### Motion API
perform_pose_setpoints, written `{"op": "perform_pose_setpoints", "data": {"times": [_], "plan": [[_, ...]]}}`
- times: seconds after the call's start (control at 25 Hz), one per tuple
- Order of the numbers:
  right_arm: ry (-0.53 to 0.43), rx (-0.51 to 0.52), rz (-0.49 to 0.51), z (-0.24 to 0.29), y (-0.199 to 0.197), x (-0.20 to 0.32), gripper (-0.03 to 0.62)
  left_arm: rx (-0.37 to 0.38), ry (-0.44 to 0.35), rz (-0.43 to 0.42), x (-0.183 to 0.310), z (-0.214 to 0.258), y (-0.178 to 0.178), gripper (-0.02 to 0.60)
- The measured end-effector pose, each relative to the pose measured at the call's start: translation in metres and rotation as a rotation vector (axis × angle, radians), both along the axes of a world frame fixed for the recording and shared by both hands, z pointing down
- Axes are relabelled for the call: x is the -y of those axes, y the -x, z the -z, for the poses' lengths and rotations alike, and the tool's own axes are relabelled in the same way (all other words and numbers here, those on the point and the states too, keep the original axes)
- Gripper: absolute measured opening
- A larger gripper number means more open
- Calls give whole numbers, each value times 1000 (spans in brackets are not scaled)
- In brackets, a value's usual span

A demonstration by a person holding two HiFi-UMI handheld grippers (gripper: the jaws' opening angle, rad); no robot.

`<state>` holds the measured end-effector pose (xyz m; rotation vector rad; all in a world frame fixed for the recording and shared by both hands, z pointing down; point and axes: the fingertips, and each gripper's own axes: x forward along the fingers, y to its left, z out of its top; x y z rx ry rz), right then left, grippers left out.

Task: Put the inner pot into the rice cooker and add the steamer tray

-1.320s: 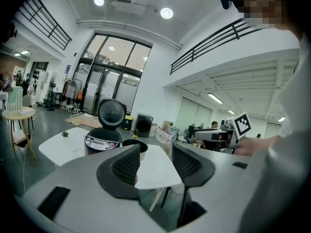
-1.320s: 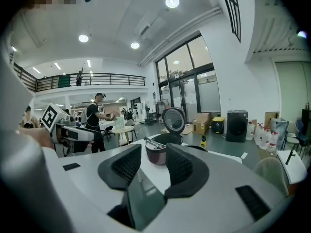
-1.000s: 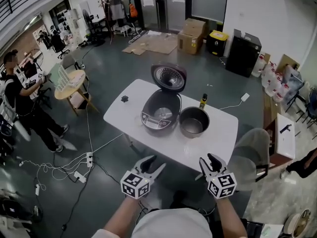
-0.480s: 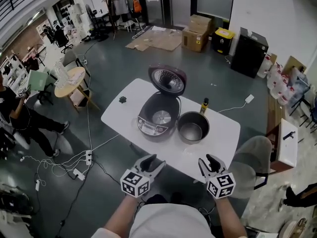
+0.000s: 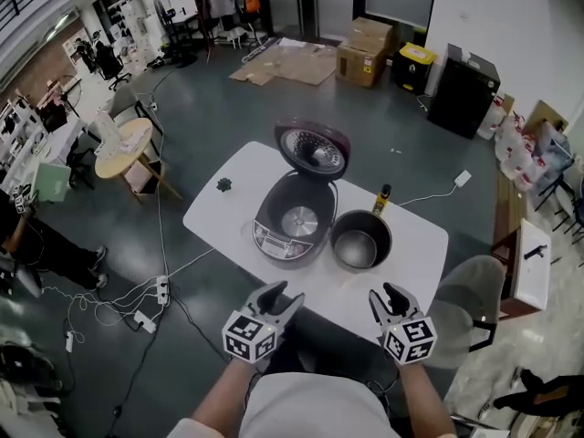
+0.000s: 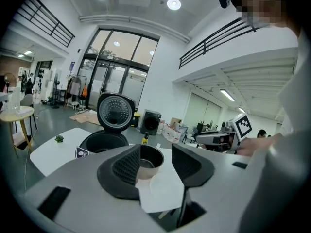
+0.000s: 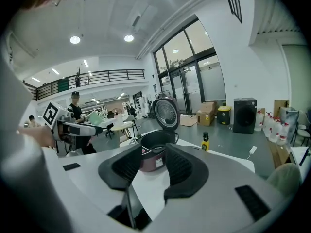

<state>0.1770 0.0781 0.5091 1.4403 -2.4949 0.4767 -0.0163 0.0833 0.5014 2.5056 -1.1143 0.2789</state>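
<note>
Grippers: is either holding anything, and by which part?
Nothing is held. The left gripper and right gripper are open and empty; the inner pot sits untouched on the table.

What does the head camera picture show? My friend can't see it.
A white table in a big room holds a rice cooker with its lid up, a metal pot close beside it and a small bottle behind the pot. At the bottom, a person holds the left gripper and right gripper, both open and empty.

White table [image 5: 415, 263] carries an open rice cooker [image 5: 292, 226], inner pot [image 5: 360, 242], small bottle [image 5: 382, 199] and tiny plant [image 5: 224, 184]
</note>
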Motion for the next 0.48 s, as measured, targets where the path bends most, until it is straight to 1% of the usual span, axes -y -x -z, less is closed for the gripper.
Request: {"op": "perform_pose_setpoints", "data": {"times": [0.12,0.48], "plan": [[4,-6,-15,-2,10,21,164,33,-13,-19,24,-2,9,216],[22,-28,-91,-11,41,90,164,20,12,-117,112,-15,30,216]]}}
